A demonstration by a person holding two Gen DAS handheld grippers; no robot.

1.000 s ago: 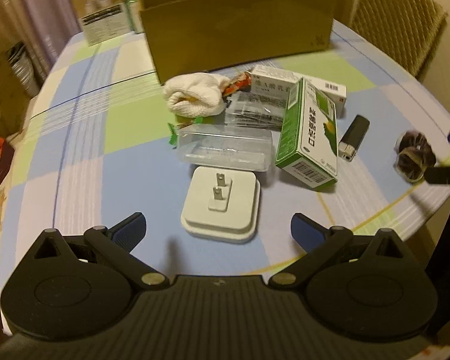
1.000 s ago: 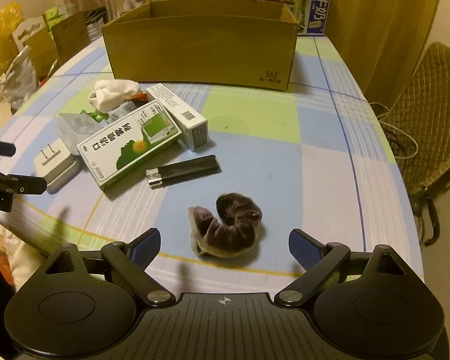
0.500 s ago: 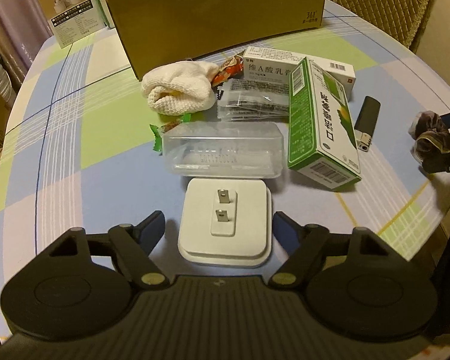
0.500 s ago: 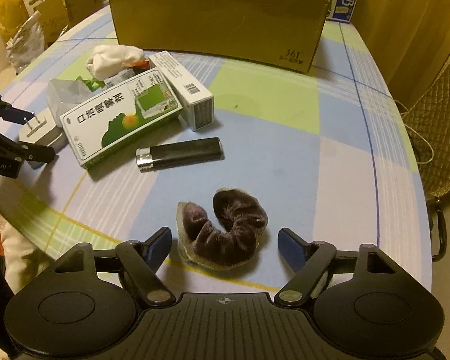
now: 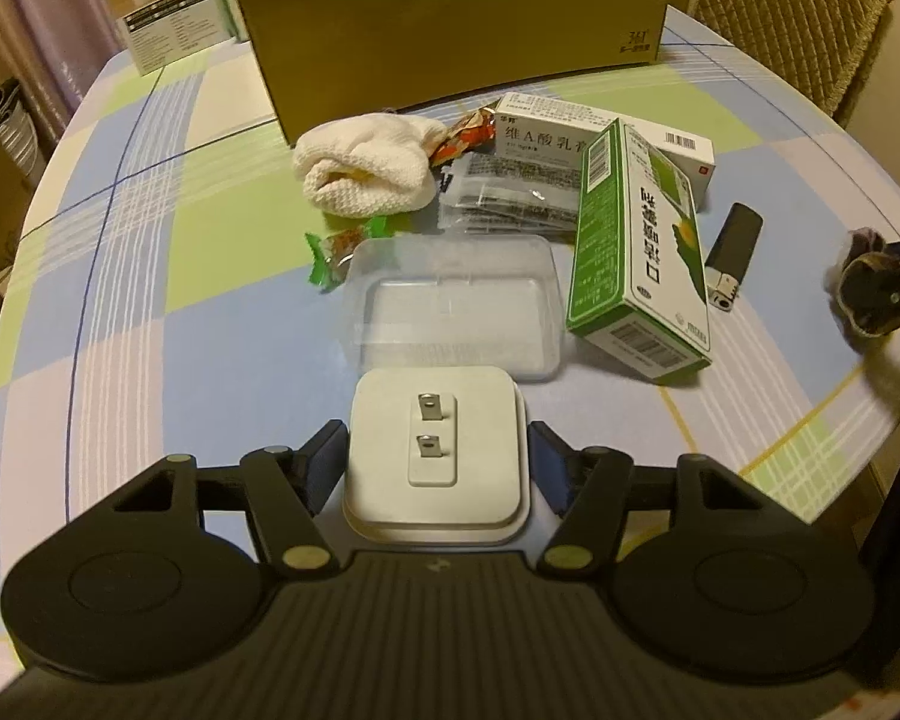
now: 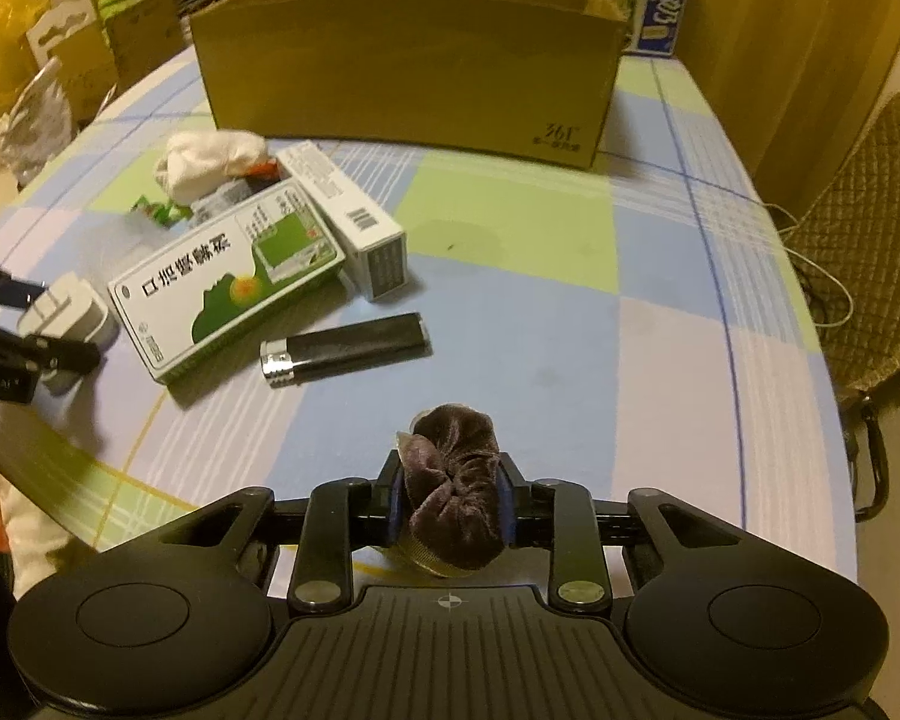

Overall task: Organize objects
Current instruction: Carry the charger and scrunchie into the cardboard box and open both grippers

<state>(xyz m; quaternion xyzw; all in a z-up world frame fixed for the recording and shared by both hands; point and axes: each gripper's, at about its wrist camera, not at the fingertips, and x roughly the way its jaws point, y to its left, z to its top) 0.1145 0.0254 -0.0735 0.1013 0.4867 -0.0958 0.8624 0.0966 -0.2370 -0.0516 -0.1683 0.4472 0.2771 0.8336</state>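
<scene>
Pinching the crumpled brown velvet scrunchie (image 6: 453, 501) between its blue pads, the right tool (image 6: 450, 510) was clenched on it at the near edge of the checked bench (image 6: 510, 276), well short of the open brown cardboard box (image 6: 408, 72). To do this step well, I judged, the soft bundle should be kept squeezed at its middle and carried over the box's front wall before letting go.

The left tool (image 5: 438, 468) straddled the white square plug adapter (image 5: 435, 456), prongs up, far from the box; its pads sat just beside the adapter's sides, and whether they pressed it I could not tell. It should close squarely on those flat sides.

Nearer the box lay a green-and-white carton (image 6: 228, 282) with Chinese characters and a barcode, a white carton (image 5: 600, 132) reading "维A酸乳膏", and a black lighter (image 6: 345, 348). The box wall bore "361".
</scene>
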